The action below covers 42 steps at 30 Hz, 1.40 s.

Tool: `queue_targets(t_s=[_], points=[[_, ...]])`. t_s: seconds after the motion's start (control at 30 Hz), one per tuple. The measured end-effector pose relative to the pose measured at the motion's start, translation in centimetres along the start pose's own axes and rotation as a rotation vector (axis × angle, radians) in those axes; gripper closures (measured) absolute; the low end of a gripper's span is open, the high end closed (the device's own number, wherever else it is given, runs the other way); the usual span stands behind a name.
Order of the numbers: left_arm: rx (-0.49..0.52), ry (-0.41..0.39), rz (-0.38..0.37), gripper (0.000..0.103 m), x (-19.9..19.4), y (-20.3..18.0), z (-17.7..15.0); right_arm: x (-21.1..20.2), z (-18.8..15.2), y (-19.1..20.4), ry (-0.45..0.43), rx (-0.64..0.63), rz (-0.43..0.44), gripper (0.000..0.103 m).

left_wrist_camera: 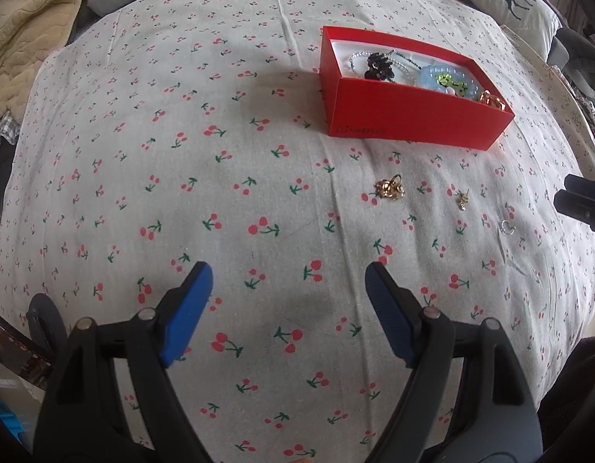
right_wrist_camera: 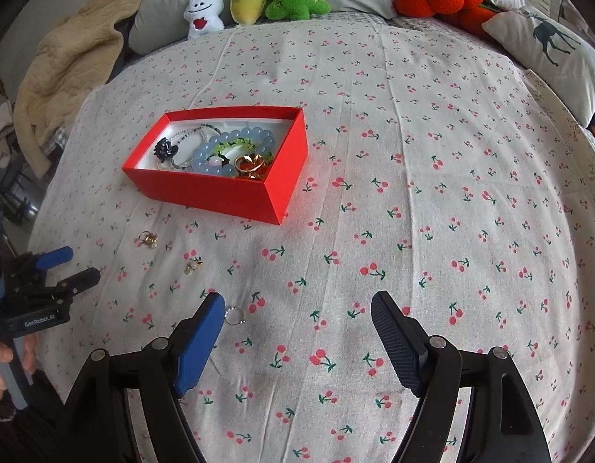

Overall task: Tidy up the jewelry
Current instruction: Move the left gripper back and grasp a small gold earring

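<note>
Left wrist view is showing the left gripper (left_wrist_camera: 289,276) hanging over the cherry-print sheet (left_wrist_camera: 181,193) with its blue fingers (left_wrist_camera: 189,308) standing wide apart and nothing lying between them. Beyond the right finger, a gold ring cluster (left_wrist_camera: 391,188), a small gold earring (left_wrist_camera: 462,200) and a silver ring (left_wrist_camera: 507,227) are lying in a loose row running rightward, with the red box (left_wrist_camera: 413,123) of bracelets sitting farther ahead. Right wrist view is showing the right gripper (right_wrist_camera: 297,305) with its fingers (right_wrist_camera: 199,347) also spread and gripping nothing; the silver ring (right_wrist_camera: 234,315) is lying just beside the left fingertip, on its inner side. The gold pieces are sitting ahead and left of that finger, and the red box (right_wrist_camera: 220,193) farther ahead.
</note>
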<state>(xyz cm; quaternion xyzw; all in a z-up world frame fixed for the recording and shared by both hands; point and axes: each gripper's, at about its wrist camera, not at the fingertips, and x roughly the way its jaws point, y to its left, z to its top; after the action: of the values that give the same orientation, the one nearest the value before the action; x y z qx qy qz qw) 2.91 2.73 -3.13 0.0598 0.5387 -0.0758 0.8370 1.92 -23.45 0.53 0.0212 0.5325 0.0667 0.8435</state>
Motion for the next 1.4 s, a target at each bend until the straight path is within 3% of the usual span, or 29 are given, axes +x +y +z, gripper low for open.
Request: queue_targets(t_s=[0.17, 0.47, 1.0, 1.23, 1.4], points=[[0.051, -0.001, 0.004, 0.022, 0.9, -0.7, -0.7, 1.0, -1.2, 0.5, 0.041, -0.013, 0.005, 0.023], [0.169, -0.085, -0.087, 0.022, 1.5, -3.8, -1.1, 2.6, -2.8, 1.6, 0.093, -0.067, -0.011, 0.023], [0.188, -0.136, -0.137, 0.068, 2.4, -4.9, 1.2, 3.9, -3.9, 3.2, 0.123, -0.17, -0.028, 0.022], [0.216, -0.156, -0.128, 0.075, 3.0, -5.2, 1.9, 4.2, -3.6, 3.2, 0.126, -0.179, -0.026, 0.02], [0.227, -0.163, -0.111, 0.087, 3.3, -5.4, 2.4, 4.4, -3.5, 3.1, 0.125, -0.182, -0.026, 0.019]])
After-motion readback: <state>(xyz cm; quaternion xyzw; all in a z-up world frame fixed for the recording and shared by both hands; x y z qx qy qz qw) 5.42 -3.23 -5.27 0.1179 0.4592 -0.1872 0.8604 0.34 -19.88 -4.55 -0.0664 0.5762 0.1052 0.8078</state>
